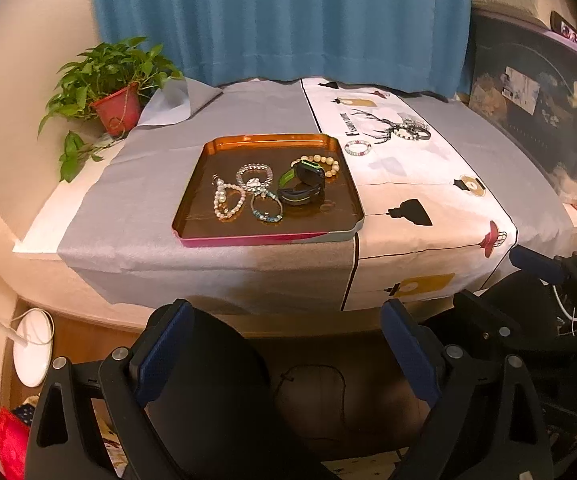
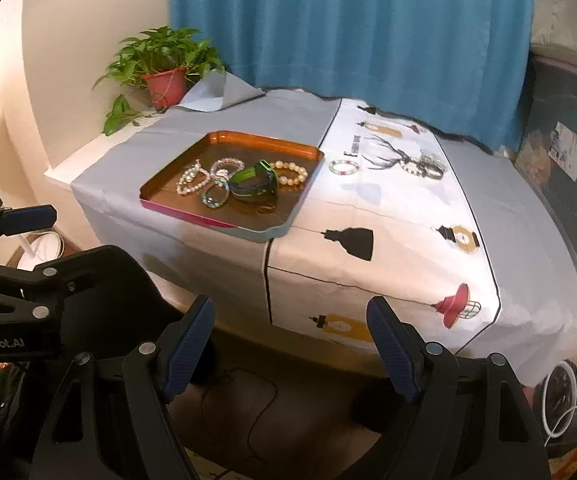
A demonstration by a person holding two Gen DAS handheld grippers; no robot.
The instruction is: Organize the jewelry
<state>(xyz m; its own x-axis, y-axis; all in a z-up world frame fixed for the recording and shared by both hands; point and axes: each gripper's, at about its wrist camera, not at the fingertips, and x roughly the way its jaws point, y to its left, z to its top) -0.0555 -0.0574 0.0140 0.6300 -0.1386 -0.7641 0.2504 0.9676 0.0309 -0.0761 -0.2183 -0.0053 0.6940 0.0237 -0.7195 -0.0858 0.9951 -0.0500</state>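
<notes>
Orange tray [image 1: 224, 145], long axis along table edge; both hand-held grippers [image 1: 286, 344] [image 2: 290, 344] wide, empty.

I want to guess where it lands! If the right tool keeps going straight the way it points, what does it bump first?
Probably the printed cloth over the table's front edge, right of the tray. The right tool is open and empty; depth is hard to judge.
</notes>
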